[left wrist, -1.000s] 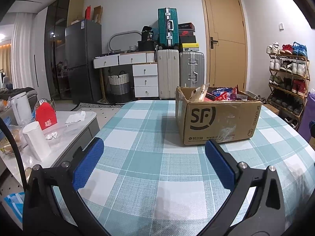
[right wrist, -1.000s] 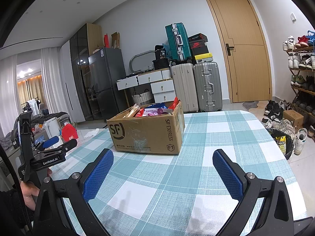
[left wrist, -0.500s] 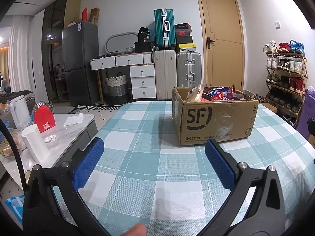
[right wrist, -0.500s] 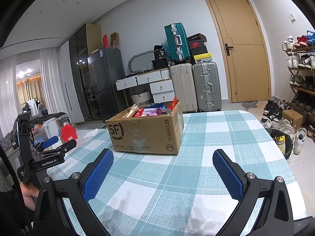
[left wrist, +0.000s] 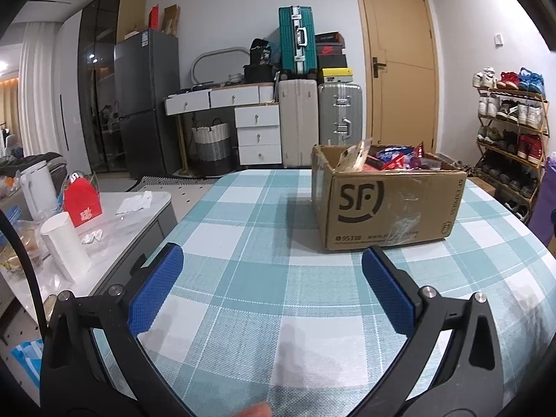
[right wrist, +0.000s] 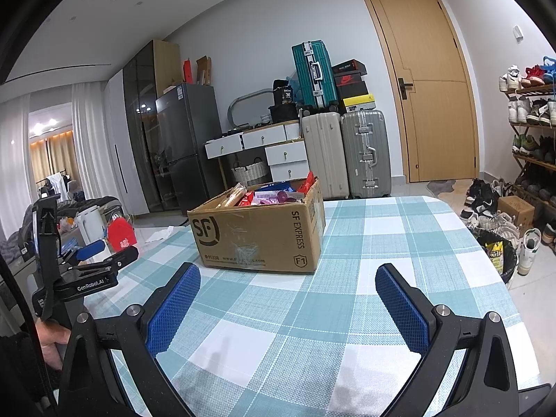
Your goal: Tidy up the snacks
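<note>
One cardboard box (left wrist: 389,205), three suitcases (left wrist: 299,45), two hand-held grippers (left wrist: 271,271).

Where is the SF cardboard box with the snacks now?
The SF cardboard box stands on the checked table, ahead-right in the left wrist view, ahead-left in the right wrist view.

Home: fridge (left wrist: 147,104), shoe rack (left wrist: 510,128) (suitcases (right wrist: 344,153) by door (right wrist: 427,83)).

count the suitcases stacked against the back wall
3. A teal suitcase sits on top of a beige suitcase, and a silver suitcase stands to the right of the beige one, beside the door. More may be hidden behind them.
</note>
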{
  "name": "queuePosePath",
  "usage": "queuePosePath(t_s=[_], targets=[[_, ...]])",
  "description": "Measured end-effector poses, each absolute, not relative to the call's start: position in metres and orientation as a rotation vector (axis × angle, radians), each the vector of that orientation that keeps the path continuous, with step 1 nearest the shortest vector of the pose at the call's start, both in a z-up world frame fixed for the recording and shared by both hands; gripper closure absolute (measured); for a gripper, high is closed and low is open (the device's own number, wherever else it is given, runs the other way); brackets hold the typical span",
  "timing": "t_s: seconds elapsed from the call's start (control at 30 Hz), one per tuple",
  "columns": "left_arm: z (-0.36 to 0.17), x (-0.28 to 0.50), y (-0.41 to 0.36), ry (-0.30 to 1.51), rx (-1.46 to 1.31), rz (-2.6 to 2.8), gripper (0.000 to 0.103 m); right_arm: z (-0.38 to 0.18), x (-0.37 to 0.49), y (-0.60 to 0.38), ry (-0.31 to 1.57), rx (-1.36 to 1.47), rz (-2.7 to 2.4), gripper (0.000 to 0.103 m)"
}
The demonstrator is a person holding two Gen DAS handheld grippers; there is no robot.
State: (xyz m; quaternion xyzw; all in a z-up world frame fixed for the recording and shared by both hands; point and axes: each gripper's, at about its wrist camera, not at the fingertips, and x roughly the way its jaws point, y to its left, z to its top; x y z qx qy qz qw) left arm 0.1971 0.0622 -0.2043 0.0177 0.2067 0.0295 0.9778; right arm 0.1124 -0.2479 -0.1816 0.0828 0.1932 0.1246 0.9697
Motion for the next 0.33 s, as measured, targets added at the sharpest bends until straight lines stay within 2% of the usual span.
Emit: queuePosePath(t_s=[0.33], targets=[[-0.2036,0.1936,0.0655,0.390,0.039,0.074,0.000,-0.1815,0.1124,-0.2481,0.390,0.165,0.252,0.000]])
